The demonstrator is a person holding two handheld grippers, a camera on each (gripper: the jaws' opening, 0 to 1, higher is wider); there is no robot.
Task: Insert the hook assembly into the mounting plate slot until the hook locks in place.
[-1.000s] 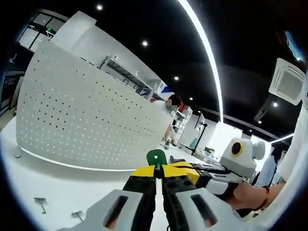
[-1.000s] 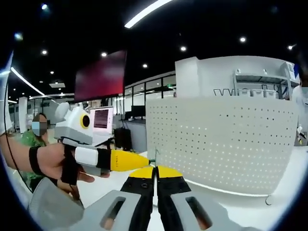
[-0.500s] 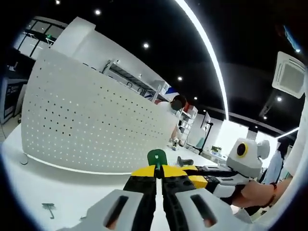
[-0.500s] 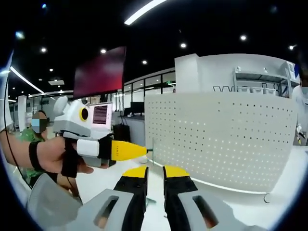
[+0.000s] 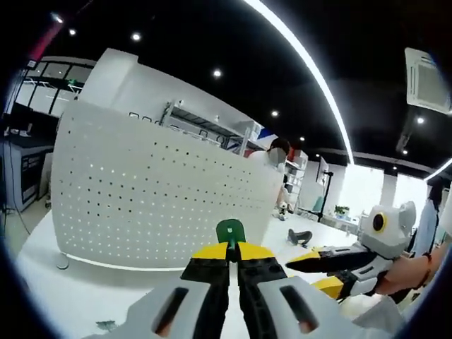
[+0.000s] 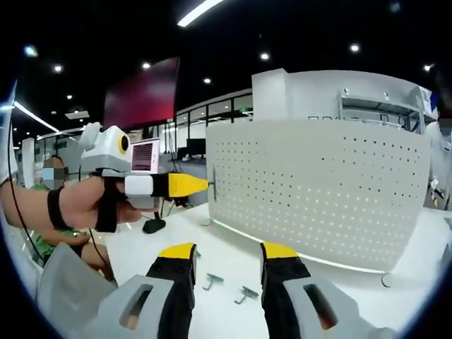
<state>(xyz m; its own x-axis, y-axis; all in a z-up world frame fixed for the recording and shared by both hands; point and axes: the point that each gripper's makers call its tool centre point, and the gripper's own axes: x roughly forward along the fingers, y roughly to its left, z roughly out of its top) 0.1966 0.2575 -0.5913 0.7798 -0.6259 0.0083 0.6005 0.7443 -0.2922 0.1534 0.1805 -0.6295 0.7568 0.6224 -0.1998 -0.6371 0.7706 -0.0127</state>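
Note:
My left gripper (image 5: 233, 248) is shut on a small green hook piece (image 5: 230, 229) that sticks up past its yellow tips. Behind it stands the white perforated mounting plate (image 5: 162, 205), upright on the table. In the right gripper view the same left gripper (image 6: 203, 185) comes in from the left, held by a hand. It carries the thin hook (image 6: 214, 185) close to the left edge of the plate (image 6: 318, 191). My right gripper (image 6: 227, 253) is open and holds nothing. It also appears low at the right (image 5: 316, 272) in the left gripper view.
Two loose hooks (image 6: 212, 281) (image 6: 246, 292) lie on the white table in front of the plate, and another lies at the lower left (image 5: 106, 325). A black object (image 6: 150, 226) sits on the table behind the hand. Shelving stands behind the plate.
My right gripper has opened and drawn back from the hook, which stays in the shut left gripper. The left gripper has lifted the hook toward the plate's edge.

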